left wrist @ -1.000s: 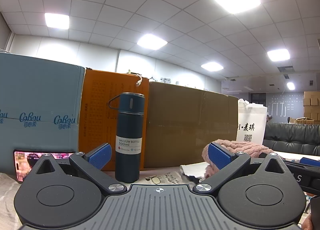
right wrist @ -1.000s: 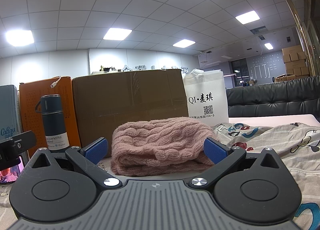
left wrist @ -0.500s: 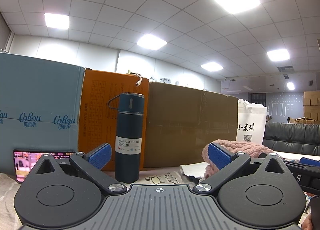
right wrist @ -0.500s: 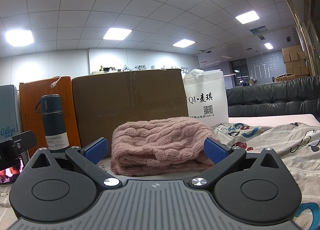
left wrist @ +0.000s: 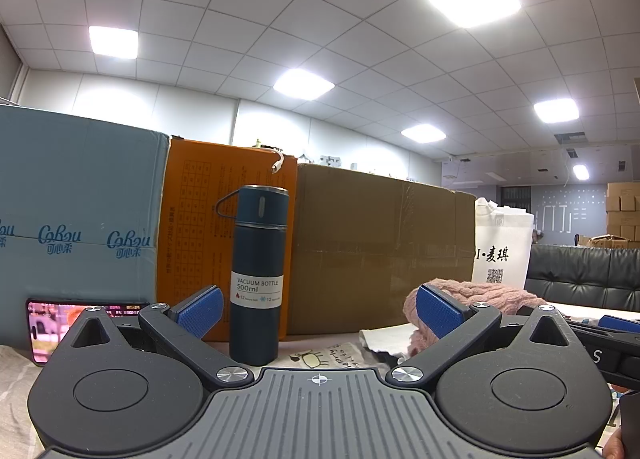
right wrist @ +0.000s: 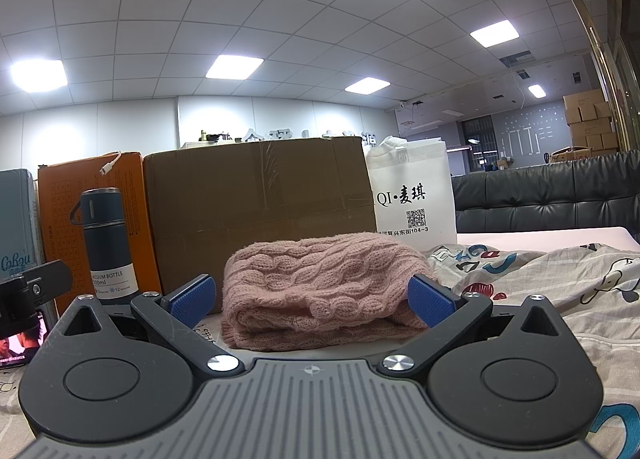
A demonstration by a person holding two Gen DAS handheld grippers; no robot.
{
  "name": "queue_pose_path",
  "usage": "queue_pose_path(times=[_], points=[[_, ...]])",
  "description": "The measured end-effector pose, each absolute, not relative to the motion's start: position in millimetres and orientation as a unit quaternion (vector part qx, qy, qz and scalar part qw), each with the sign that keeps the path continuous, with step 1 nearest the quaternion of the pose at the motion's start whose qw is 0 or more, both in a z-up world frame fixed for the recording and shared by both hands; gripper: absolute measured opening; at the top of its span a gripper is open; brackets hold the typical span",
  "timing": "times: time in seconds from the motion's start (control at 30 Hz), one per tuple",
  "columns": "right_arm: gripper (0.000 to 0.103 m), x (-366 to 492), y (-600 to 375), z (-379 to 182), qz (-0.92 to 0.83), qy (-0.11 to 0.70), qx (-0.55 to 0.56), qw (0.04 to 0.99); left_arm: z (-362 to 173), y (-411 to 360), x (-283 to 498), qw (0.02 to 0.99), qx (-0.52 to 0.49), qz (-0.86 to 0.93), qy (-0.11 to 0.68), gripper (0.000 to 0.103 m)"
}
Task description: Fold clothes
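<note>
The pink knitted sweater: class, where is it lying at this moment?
In the right wrist view the pink knitted sweater lies folded straight ahead of the open right claw, in front of the brown cardboard box, with the white bag behind to its right.

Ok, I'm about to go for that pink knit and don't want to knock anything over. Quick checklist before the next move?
1. Right gripper jaws open: ok.
2. Left gripper jaws open: ok.
3. Pink sweater straight ahead of the right gripper: ok.
4. Sweater already folded: ok, it lies doubled over in a bundle.
5. Vacuum bottle clear of the left gripper's path: not ok, it stands upright just ahead, between the jaws' lines.
6. Printed garment on the right lying flat: not ok, rumpled.
</note>
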State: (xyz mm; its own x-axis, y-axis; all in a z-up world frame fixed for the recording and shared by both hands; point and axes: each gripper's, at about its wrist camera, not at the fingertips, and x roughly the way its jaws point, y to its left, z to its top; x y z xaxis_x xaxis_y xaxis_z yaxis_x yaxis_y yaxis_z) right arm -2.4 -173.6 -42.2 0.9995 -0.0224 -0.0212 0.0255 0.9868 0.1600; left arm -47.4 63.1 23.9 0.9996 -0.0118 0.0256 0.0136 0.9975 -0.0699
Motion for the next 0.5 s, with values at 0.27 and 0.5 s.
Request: queue_pose_path(times=[0.27, 0.5], points=[[0.103, -2.1, -173.9, -42.4, -0.012, 0.010, 0.081, 0.997, 24.0, 63.0, -47.3, 0.999, -0.035, -0.006, -0.013, 0.103], [0.103, -3.1, -173.8, -42.4, -0.013, 0.011, 0.081, 0.997, 23.6, 63.6, -47.3, 0.999, -0.035, -0.006, -0.014, 0.103]])
